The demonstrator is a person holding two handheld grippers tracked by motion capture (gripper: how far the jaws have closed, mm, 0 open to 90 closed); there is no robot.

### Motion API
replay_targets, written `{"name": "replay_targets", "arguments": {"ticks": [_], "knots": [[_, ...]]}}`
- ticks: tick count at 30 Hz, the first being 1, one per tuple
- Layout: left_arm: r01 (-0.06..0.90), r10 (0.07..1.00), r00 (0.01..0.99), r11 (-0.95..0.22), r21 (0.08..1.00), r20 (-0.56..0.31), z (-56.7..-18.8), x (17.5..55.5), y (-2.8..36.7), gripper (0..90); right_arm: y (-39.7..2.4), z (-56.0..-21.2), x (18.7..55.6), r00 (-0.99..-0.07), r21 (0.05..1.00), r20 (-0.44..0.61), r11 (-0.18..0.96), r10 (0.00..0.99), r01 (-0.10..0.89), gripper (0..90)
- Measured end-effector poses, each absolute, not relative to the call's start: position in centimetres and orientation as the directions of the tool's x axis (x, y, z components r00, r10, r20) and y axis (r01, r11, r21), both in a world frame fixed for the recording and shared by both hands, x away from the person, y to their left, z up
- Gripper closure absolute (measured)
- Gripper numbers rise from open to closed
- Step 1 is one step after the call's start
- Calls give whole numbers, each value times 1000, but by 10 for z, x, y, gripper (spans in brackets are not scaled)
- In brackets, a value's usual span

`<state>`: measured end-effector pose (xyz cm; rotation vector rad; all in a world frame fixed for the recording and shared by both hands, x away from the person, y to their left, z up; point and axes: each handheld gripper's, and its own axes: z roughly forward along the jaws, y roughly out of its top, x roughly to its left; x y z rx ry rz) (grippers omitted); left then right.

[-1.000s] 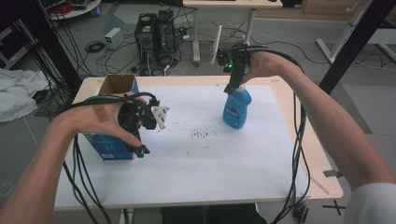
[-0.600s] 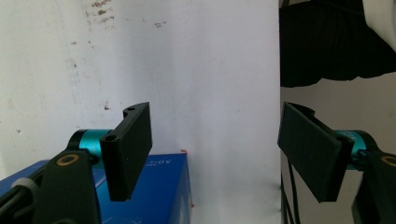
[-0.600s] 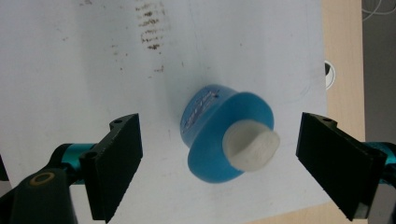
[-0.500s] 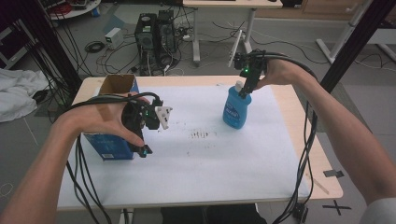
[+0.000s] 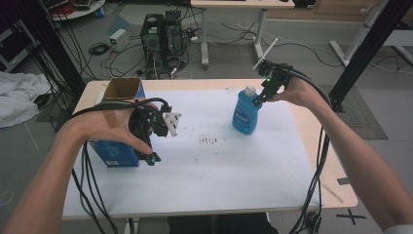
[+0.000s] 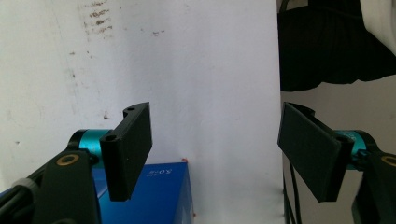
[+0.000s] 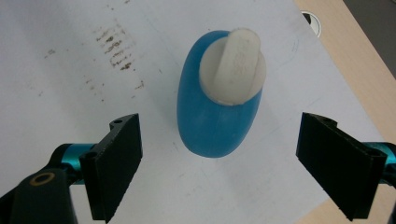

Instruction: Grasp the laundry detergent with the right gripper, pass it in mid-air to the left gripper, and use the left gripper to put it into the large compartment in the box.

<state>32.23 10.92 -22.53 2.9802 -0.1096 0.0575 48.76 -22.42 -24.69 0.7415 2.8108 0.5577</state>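
Right gripper (image 7: pixel 219 172) poised above the blue bottle (image 7: pixel 218 112) for a grasp

The bottle stands upright on the far right of the tabletop (image 5: pixel 219 185), below empty spread jaws; left gripper (image 6: pixel 217 154), jaws also spread and empty, hangs by the blue box (image 5: pixel 114 153).

A blue bottle (image 5: pixel 244 115) with a white cap (image 7: pixel 233 65) and a pale label was seen on a white sheet (image 5: pixel 204 170) marked by a patch of brown speckles (image 5: pixel 208 141). The sheet was laid over a light wood tabletop (image 5: pixel 328 161). A blue box (image 5: pixel 114 151) with a brown cardboard top and white lettering was seen at the left. Both the left gripper (image 6: pixel 215 149) and the right gripper (image 7: pixel 219 168) were shown as black with teal fittings and brass-coloured rivets. Black cables (image 5: pixel 92 195) were seen trailing.
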Motion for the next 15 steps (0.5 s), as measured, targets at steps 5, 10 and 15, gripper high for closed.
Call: {"name": "replay_targets", "arguments": {"ticks": [5,10,15], "knots": [[-77,-71,997,-984,161,44,-226,323,109,264,-229,-260,485,-835,417,-79,778,545,469,136],[-79,-74,996,-984,159,42,-228,324,108,264,-233,-272,479,-799,505,-61,709,598,492,136],[-78,-73,997,-984,160,41,-228,324,108,264,-232,-285,474,-776,543,-58,672,628,504,136]]}}
